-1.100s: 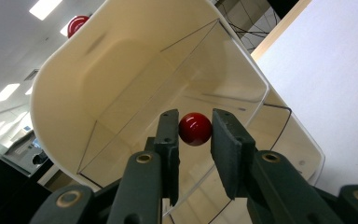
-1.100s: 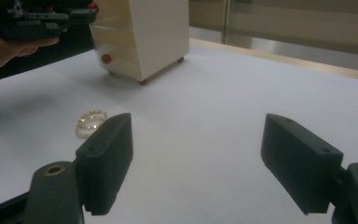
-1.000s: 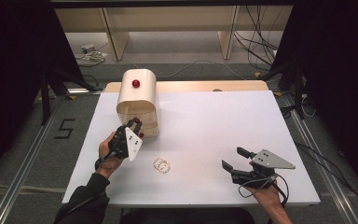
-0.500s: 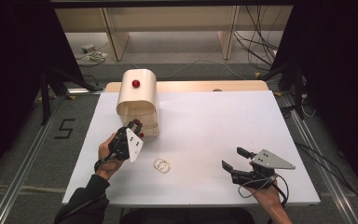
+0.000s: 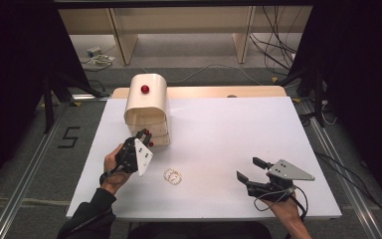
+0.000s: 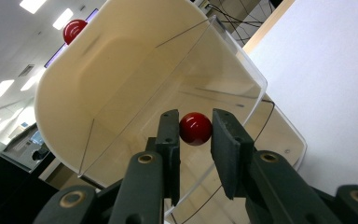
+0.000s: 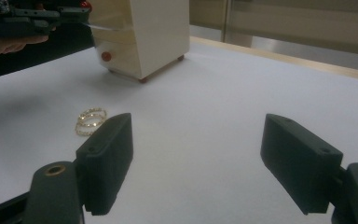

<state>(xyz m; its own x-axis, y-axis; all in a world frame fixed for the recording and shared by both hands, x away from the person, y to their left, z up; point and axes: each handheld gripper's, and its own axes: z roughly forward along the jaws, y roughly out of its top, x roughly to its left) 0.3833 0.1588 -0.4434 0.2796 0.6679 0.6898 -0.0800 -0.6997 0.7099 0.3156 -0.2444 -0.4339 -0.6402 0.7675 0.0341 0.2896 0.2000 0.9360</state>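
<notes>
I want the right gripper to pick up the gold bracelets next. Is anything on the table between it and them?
Nothing visible. Bare white table lies between the open right gripper and the gold bracelets. The cream box and the left gripper sit farther back, off that line.

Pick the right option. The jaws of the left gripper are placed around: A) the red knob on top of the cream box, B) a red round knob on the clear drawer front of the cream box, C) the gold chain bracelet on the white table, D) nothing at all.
B: in the left gripper view the left gripper has its two black jaws on either side of the red round knob on the clear drawer front of the cream box, while the gold chain bracelet lies apart on the white table.
</notes>
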